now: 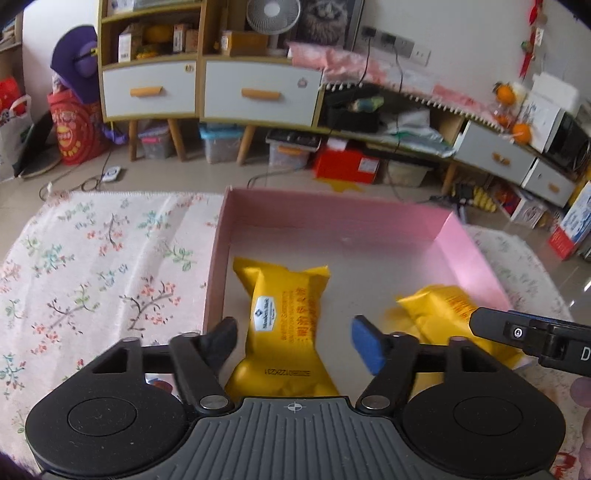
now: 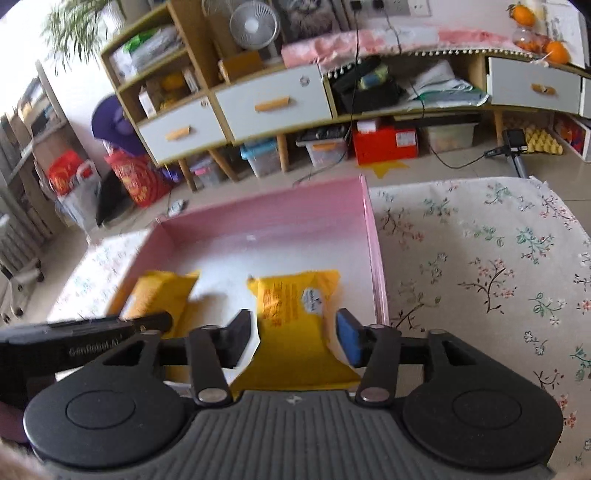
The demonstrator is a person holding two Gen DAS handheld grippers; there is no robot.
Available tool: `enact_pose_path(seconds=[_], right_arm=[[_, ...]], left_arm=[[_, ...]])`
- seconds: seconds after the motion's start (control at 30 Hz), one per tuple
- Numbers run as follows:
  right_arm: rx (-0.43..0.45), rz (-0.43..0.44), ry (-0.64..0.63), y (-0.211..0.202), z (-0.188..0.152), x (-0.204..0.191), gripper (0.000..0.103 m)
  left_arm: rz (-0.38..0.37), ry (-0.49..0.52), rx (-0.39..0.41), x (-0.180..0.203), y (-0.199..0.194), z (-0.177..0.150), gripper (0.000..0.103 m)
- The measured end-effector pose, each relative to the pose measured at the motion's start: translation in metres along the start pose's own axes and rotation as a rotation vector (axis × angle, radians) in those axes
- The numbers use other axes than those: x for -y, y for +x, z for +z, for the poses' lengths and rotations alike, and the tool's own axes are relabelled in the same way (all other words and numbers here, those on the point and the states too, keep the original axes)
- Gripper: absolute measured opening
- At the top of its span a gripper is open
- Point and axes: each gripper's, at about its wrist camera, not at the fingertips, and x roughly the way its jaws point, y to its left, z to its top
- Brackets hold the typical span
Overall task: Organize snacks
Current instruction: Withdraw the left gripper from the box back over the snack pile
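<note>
A pink box [image 1: 332, 214] lies open on a flowered cloth [image 1: 92, 266]. Two yellow snack packets lie in it. In the left wrist view my left gripper [image 1: 295, 343] is open, its jaws on either side of the left packet [image 1: 284, 317] without touching it. The other packet [image 1: 450, 314] lies to the right, partly behind my right gripper's body [image 1: 532, 336]. In the right wrist view my right gripper [image 2: 295, 339] is open around the right packet [image 2: 299, 321], close to its sides. The left packet [image 2: 159, 295] lies beside it in the pink box [image 2: 373, 236].
The flowered cloth [image 2: 480, 277] spreads on both sides of the box. Behind it stand drawer cabinets [image 1: 207, 92] and shelves, with storage bins and a red box [image 1: 347, 166] on the floor, plus cables. A fan [image 2: 255, 26] stands on the cabinet.
</note>
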Motion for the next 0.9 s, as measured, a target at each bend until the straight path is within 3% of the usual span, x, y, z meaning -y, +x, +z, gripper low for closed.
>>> enact_pose_path(seconds=[0.23, 0.4, 0.6, 0.9], right_arm=[[0.013, -0.017, -0.007, -0.023, -0.002, -0.001, 0.077], [0.012, -0.027, -0.053, -0.042, -0.007, -0.009, 0.091], [-0.016, -0.066, -0.122, -0.059, -0.018, -0.015, 0.098], [-0.032, -0.098, -0.106, -0.077, -0.036, 0.001, 0.102]], left_arm=[[0.001, 0.039, 0.025, 0.014, -0.034, -0.005, 0.094], [-0.002, 0.041, 0.013, 0.016, -0.057, -0.017, 0.098], [0.009, 0.078, 0.012, 0.019, -0.083, -0.036, 0.101], [-0.022, 0.126, 0.004, 0.014, -0.102, -0.068, 0.102]])
